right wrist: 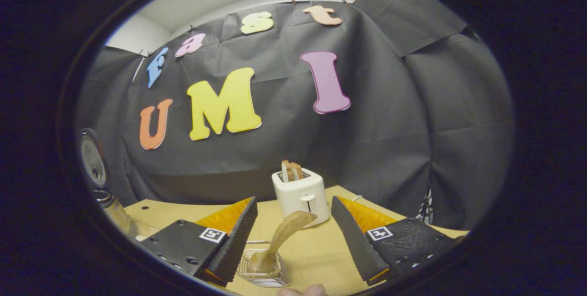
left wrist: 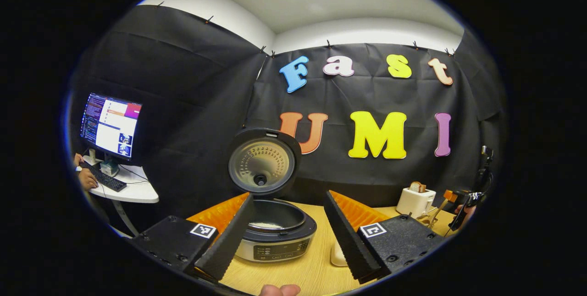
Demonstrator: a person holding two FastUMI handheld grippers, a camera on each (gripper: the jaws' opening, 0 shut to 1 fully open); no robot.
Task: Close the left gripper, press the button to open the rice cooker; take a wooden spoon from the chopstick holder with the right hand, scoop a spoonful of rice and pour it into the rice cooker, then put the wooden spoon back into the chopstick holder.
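The rice cooker (left wrist: 275, 236) stands open on the wooden table, its lid (left wrist: 263, 163) upright and its inner pot (left wrist: 279, 216) showing. My left gripper (left wrist: 289, 196) is open just in front of it, one finger on each side, touching nothing. In the right gripper view a wooden spoon (right wrist: 285, 234) leans in a wire chopstick holder (right wrist: 262, 269). My right gripper (right wrist: 293, 209) is open with the spoon between its fingers, apart from both. The cooker's lid (right wrist: 91, 158) shows at that view's left edge. Far right in the left gripper view is the right gripper (left wrist: 465, 202), held by a hand.
A white toaster (right wrist: 300, 193) with bread in it stands behind the spoon, also seen as the toaster (left wrist: 415, 200) at back right. A small white object (left wrist: 338, 255) lies by my left gripper's right finger. A side desk (left wrist: 133, 190) with a monitor (left wrist: 111, 124) stands at left.
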